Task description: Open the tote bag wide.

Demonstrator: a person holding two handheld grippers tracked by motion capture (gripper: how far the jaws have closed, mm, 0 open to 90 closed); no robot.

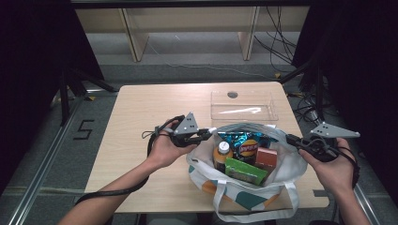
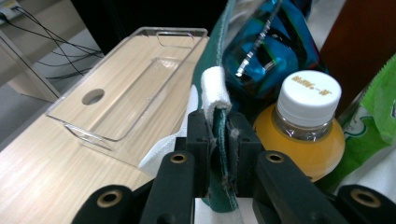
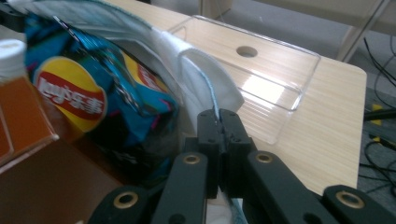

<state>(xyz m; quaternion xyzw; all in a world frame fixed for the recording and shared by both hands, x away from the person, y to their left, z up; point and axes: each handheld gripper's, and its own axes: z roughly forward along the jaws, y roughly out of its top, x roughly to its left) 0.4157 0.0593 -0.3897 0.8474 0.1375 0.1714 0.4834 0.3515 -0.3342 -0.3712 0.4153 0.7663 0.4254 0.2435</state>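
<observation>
Nearest to the person, the tote bag [image 1: 248, 187] stands at the front edge of the table [image 1: 141, 122], with its white handles hanging over that edge. Its mouth is held wide by the two grippers, one at each side.

The left gripper [image 1: 206, 135] is at the left side of the bag's mouth. In the left gripper view its jaws are closed tight on the rim of the bag [image 2: 219, 135]: the green fabric edge with its white hem stands upright between the two pads, and both pads press on it. Just behind the jaws, inside the bag, is the orange juice bottle [image 2: 303, 135] with a white cap, and above it the blue chips bag [image 2: 266, 51].

The right gripper [image 1: 292, 139] is at the right side of the mouth. In the right gripper view its jaws [image 3: 219, 128] are also pressed together on the rim; the thin white fabric [image 3: 210, 88] rises from between the pads. The chips bag [image 3: 88, 98] lies just left of them.

Inside the bag there is also a green packet [image 1: 245, 170] and an orange box [image 1: 267, 157].

Farther away, behind the bag, a clear plastic tray [image 1: 241, 104] lies on the table.
</observation>
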